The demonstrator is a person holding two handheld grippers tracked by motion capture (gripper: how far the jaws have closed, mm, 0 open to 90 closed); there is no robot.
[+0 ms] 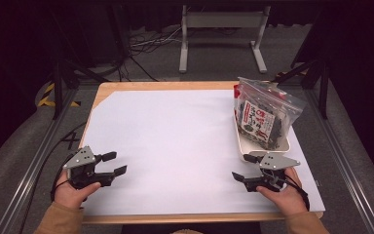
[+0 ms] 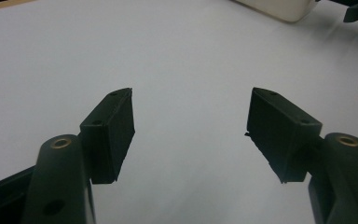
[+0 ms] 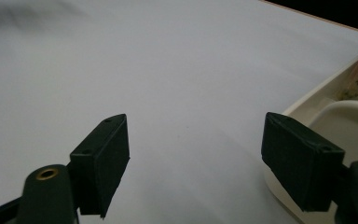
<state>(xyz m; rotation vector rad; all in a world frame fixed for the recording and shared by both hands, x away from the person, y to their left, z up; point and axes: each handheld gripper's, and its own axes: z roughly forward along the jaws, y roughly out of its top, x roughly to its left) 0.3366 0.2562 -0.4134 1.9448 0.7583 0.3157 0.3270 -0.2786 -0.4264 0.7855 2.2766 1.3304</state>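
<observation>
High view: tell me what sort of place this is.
Probably a lab or recording studio, not a home. A wooden table with a white sheet stands inside a metal frame, cables trail over grey carpet, and the backdrop is dark. A tray holds bagged snack packets.

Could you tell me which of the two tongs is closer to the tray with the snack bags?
The right tongs, held just below the near end of the cream tray. The left tongs sit open across the white sheet, far from it.

Lab: aluminium rails (image 1: 27,170), floor cables (image 1: 146,44)
</observation>
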